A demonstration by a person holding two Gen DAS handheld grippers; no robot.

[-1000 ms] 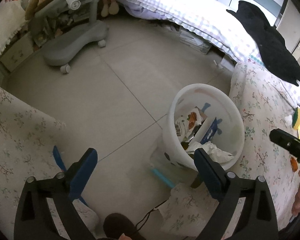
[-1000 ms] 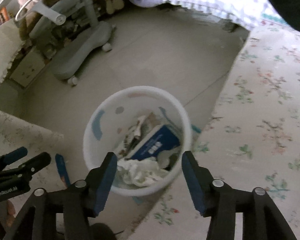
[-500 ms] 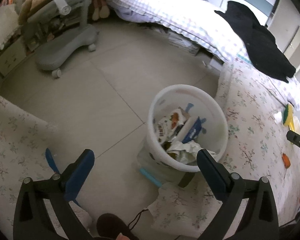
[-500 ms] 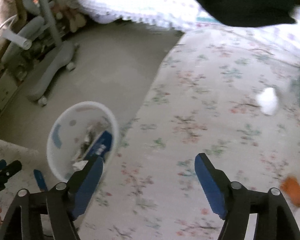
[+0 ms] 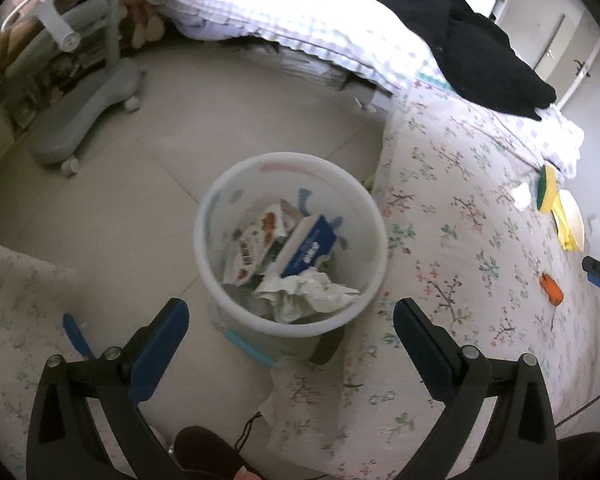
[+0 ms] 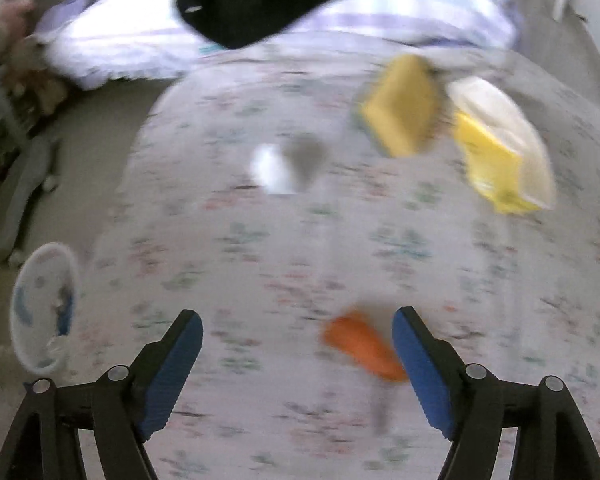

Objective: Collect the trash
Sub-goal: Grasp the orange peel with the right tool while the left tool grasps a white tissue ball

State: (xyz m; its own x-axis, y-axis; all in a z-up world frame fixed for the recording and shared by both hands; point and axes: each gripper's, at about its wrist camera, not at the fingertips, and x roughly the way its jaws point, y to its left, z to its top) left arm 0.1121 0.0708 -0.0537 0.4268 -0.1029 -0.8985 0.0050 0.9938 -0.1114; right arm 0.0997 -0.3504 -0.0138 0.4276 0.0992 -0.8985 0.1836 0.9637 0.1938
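Note:
A white trash bin [image 5: 220, 280] stands on the floor beside a floral-covered table; it holds wrappers, a blue-and-white box and crumpled paper. My left gripper [image 5: 291, 350] is open and empty, hovering just above the bin's near rim. My right gripper [image 6: 298, 354] is open and empty over the table, with an orange scrap [image 6: 360, 346] lying between its fingers, close to the right one. The scrap also shows in the left wrist view [image 5: 551, 289]. A small white scrap [image 6: 272, 168] lies farther back. The bin shows at the left of the right wrist view [image 6: 28, 300], blurred.
A yellow sponge [image 6: 400, 106] and a yellow-and-white packet on a plate [image 6: 500, 156] sit at the table's far right. A bed with a black garment [image 5: 480, 40] is behind. A grey chair base [image 5: 88, 116] stands on the floor at left.
My right gripper has swung from above the bin rightward over the table to the orange scrap. My left gripper has moved closer to the bin. Both stayed open.

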